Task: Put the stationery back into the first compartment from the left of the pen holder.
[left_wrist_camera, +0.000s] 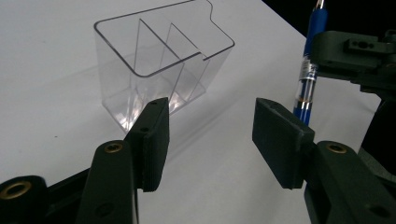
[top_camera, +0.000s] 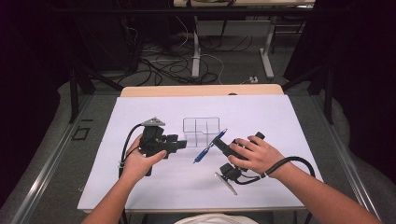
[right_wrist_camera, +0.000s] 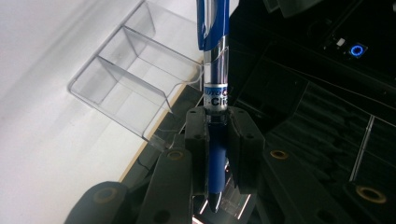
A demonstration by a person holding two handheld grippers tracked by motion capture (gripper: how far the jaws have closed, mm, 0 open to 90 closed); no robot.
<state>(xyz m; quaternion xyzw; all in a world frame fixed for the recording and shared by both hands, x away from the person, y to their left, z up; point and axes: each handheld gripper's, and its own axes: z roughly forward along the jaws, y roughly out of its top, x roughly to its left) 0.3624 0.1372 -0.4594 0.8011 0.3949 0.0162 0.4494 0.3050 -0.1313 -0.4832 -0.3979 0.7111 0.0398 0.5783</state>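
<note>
Blue pen (right_wrist_camera: 215,93) | clamped in right hand-held gripper (right_wrist_camera: 218,140) | beside clear organizer (right_wrist_camera: 135,88)

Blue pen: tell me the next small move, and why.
Probably carry the blue pen over the clear organizer and tip it upright. The right gripper is clamped on it, slanted beside the box; the left gripper stands open near the box.

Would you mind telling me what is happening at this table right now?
A person is working with a hand-held tool in each hand over a white table. The right tool is shut on a blue pen, holding it near a clear plastic organizer with dividers that stands in the middle of the table. The left tool has nothing between its jaws and points at the organizer from beside it. The pen is not yet in the organizer.
</note>
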